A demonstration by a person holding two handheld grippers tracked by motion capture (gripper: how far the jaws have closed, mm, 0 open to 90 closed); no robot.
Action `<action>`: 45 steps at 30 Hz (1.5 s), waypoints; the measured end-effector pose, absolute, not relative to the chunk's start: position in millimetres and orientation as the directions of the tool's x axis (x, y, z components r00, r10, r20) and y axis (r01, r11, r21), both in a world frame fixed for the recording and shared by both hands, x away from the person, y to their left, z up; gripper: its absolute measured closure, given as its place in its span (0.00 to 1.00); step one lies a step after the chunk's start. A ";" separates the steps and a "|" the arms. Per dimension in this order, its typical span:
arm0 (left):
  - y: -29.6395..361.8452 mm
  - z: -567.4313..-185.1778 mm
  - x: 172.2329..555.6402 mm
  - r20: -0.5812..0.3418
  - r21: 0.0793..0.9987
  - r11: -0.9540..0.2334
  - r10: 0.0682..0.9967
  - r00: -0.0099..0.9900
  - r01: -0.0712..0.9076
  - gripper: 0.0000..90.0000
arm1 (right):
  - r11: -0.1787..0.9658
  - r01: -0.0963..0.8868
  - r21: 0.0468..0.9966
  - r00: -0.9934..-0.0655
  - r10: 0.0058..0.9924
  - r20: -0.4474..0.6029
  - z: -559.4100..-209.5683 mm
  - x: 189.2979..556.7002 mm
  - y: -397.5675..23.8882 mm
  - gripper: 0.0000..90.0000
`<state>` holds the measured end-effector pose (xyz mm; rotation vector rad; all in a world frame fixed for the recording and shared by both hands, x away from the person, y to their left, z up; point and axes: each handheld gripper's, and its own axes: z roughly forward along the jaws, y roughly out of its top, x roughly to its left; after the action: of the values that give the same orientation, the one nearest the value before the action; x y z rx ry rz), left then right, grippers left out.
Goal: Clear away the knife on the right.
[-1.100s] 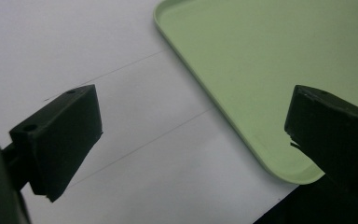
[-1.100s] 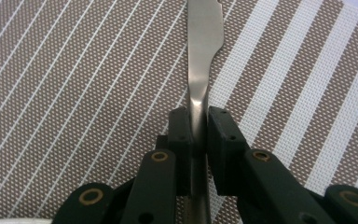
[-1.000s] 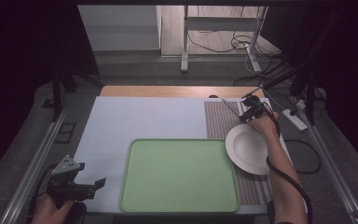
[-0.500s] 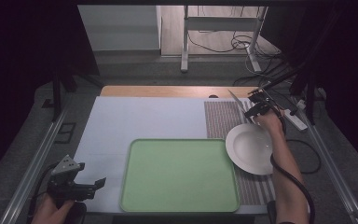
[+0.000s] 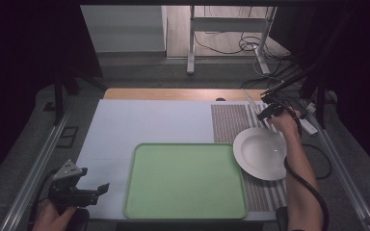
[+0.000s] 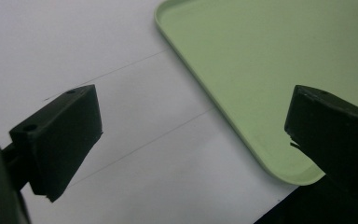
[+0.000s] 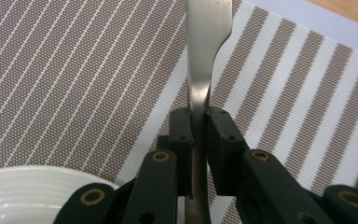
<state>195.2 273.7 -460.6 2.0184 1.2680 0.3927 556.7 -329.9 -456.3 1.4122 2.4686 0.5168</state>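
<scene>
A: What is your right tool point(image 7: 199, 122) doing?

B: It is pinched tight on a shiny metal knife point(image 7: 205, 51). I hold the knife above the striped mat point(image 5: 231, 122), near the far right corner of the bench point(image 5: 149, 118).

A: And your left tool point(image 6: 191, 135)?

B: It is wide open and grips nothing. It hangs over the white bench, just beside the near left corner of the green tray point(image 5: 185, 180).

A: Where is the plate?

B: The white plate point(image 5: 262, 154) sits on the mat, right next to the tray.
</scene>
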 end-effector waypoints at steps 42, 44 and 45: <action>271.8 -460.6 195.3 -0.099 0.700 -0.274 0.877 0.470 0.659 0.04 | 0.433 0.741 0.514 -0.544 0.835 0.080 -406.7 491.9 -329.5 0.90; 271.8 -460.6 195.3 -0.098 0.700 -0.275 0.877 0.470 0.659 0.04 | 0.435 0.739 0.515 -0.549 0.831 0.087 -406.6 488.0 -324.2 0.90; 271.7 -460.6 195.2 -0.098 0.700 -0.275 0.877 0.470 0.659 0.05 | 0.439 0.734 0.518 -0.556 0.826 0.088 -406.7 486.0 -321.5 0.90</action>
<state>195.2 271.7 -460.6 2.0288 1.2711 0.4048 486.0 -321.5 -406.7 1.3756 2.5091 0.7671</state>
